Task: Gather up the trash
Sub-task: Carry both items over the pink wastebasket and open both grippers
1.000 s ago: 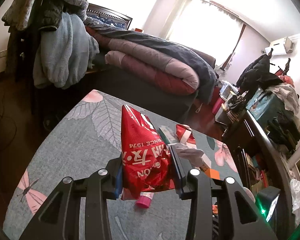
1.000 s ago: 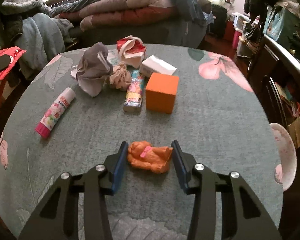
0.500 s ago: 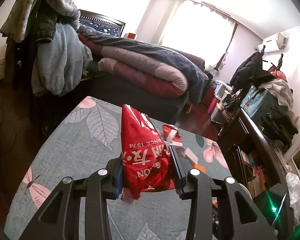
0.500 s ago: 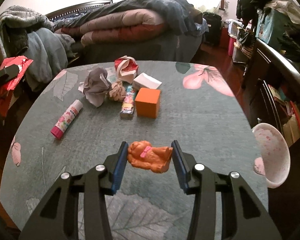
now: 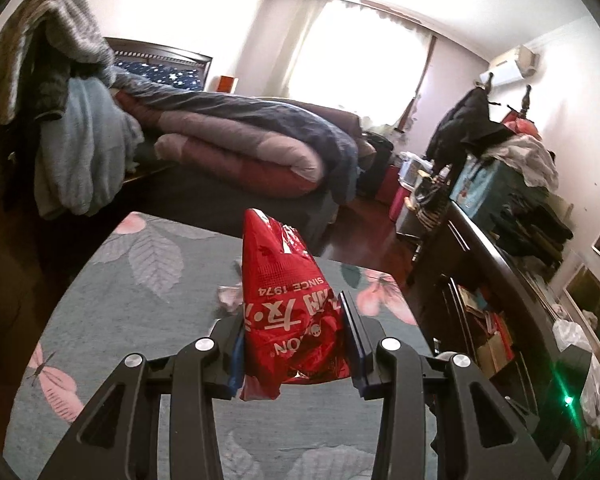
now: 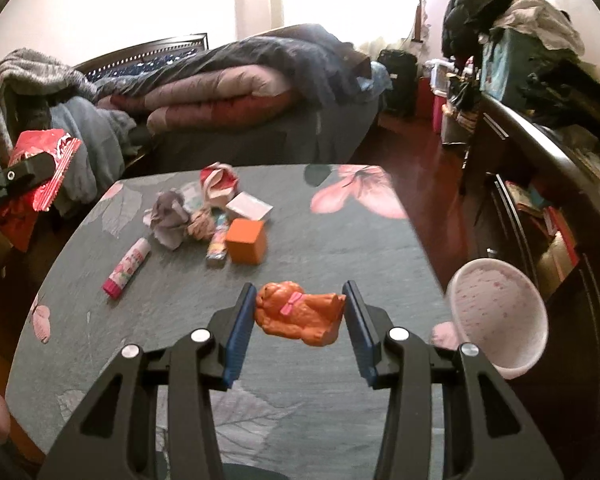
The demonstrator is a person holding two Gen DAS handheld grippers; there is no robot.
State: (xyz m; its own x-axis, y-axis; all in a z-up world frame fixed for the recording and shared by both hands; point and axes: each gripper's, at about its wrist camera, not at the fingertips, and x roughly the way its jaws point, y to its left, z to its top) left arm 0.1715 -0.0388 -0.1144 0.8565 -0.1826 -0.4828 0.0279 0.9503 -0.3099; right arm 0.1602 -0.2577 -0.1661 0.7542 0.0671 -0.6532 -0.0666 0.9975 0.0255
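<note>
The left tool [image 5: 294,344] is clamped on a red wrapper [image 5: 290,308], pads pressing its crumpled lower half from both sides, so the upper end stands up between the fingers and a pale flap hangs below. It is held clear above the bench [image 5: 112,292], which suits carrying rather than picking. From the right wrist view the same wrapper [image 6: 44,160] shows off to the left of the bench edge, out over the floor.

The right tool [image 6: 300,318] is closed on an orange dog figure [image 6: 298,314], gripped end to end across its length, head against one pad and hind end against the other. It hangs free above the bench [image 6: 340,248], well off the surface.

Beyond it, the other things lie bunched at the far side of the bench: an orange cube [image 6: 247,241], a small tube [image 6: 217,242] touching its left face, a white box [image 6: 249,207] behind, a grey wad [image 6: 169,220], a tan wad [image 6: 199,227], a red-and-white wrapper [image 6: 219,180], and a glue stick [image 6: 126,269] lying apart to the left. A pink bowl [image 6: 500,316] sits at the right bench edge.

Both tools being loaded and raised, the likely step is carrying both items to a bin; none is in view. The wads and the red-and-white wrapper look like trash not yet collected.
</note>
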